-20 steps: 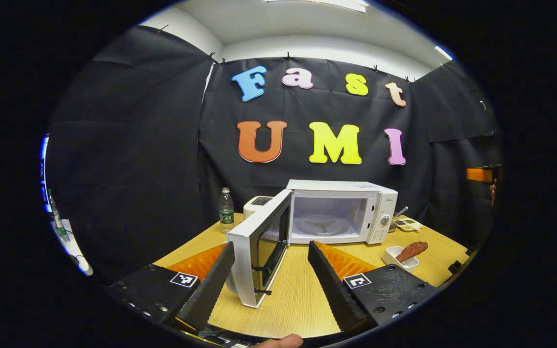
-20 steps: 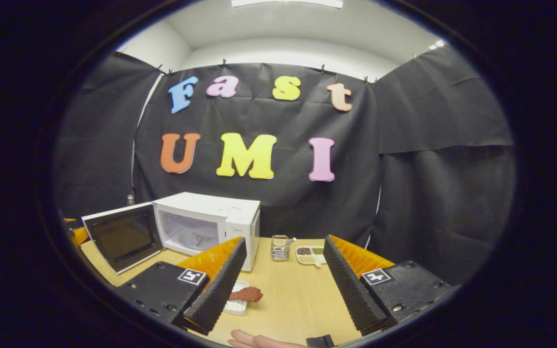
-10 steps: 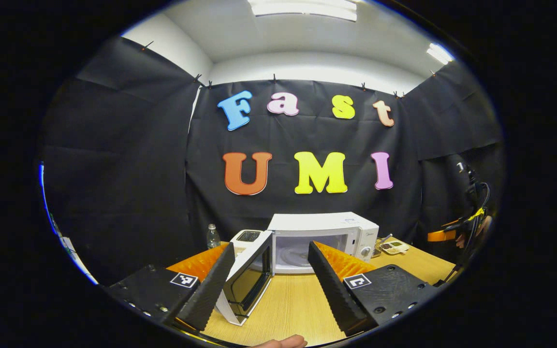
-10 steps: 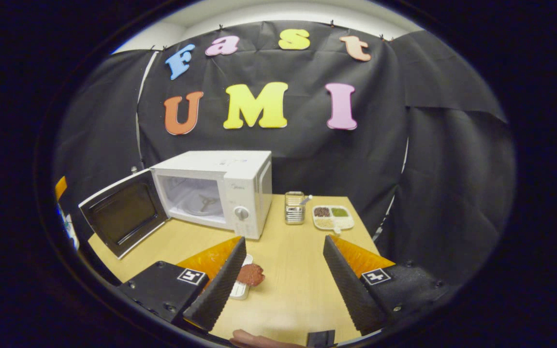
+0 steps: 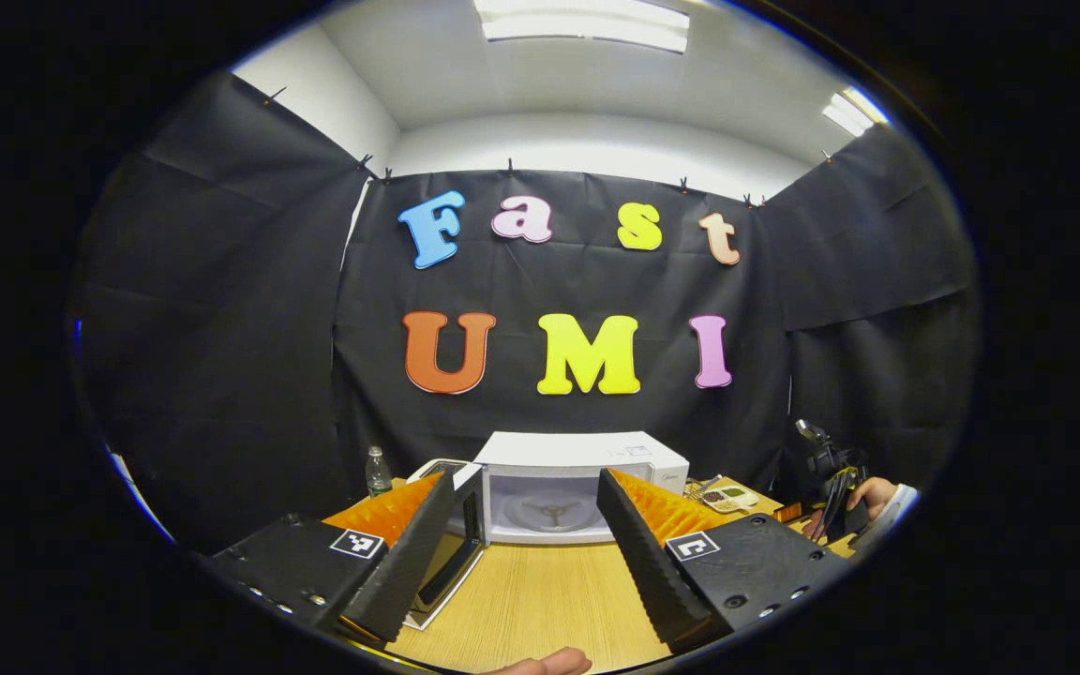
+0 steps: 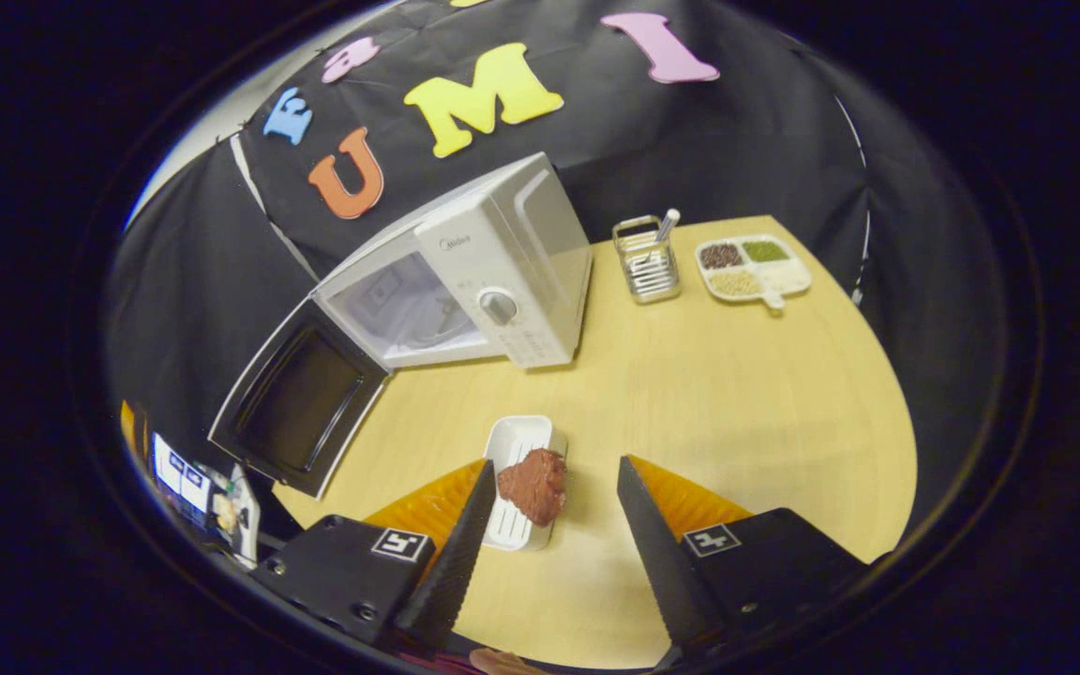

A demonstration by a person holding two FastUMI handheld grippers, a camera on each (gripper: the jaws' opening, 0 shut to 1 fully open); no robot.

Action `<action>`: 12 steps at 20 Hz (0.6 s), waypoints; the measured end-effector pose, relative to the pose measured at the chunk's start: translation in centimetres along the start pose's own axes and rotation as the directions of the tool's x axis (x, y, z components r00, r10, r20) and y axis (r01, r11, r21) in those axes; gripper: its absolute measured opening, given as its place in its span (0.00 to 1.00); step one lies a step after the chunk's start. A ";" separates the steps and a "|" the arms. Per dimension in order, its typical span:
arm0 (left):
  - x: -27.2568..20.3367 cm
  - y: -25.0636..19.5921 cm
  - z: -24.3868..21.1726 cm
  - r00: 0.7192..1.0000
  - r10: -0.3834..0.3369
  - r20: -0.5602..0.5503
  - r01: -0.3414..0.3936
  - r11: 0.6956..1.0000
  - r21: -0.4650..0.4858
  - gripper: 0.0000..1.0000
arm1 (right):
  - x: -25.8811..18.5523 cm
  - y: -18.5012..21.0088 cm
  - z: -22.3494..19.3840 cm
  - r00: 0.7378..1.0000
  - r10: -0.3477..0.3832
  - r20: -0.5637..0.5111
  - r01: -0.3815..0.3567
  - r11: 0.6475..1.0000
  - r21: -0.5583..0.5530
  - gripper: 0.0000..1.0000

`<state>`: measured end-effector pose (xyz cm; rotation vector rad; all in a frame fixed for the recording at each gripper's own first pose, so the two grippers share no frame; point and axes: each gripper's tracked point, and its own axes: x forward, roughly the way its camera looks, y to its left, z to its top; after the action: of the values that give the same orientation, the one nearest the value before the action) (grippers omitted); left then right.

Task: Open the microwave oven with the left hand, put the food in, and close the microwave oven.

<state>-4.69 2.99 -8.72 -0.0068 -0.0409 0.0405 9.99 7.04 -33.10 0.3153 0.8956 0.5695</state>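
Microwave [image 6: 493,281] sits at the table's [image 6: 746,394] far left, its long side along the back edge, cavity facing you, one door [image 6: 301,408] swung wide over the left edge. Your one food piece [image 6: 532,485], a reddish-brown lump, lies on one white tray [image 6: 521,445] near the front edge; the tray's long axis runs front to back. Your right gripper [image 6: 554,553] hovers over it, jaws apart, touching nothing. Your left gripper [image 5: 526,553] points at the cavity, jaws apart, empty. Far right: one cutlery rack [image 6: 645,262], one divided dish [image 6: 754,267].
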 end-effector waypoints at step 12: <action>-1.4 -1.5 -1.6 1.000 -0.007 -0.015 0.008 0.999 0.048 0.94 | 3.8 0.8 -2.7 0.967 0.225 -0.122 -0.191 0.950 0.246 0.05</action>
<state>-6.00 1.46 -10.39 0.0415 -0.0254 0.0340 9.45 10.02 -36.77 0.5915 1.0840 0.6915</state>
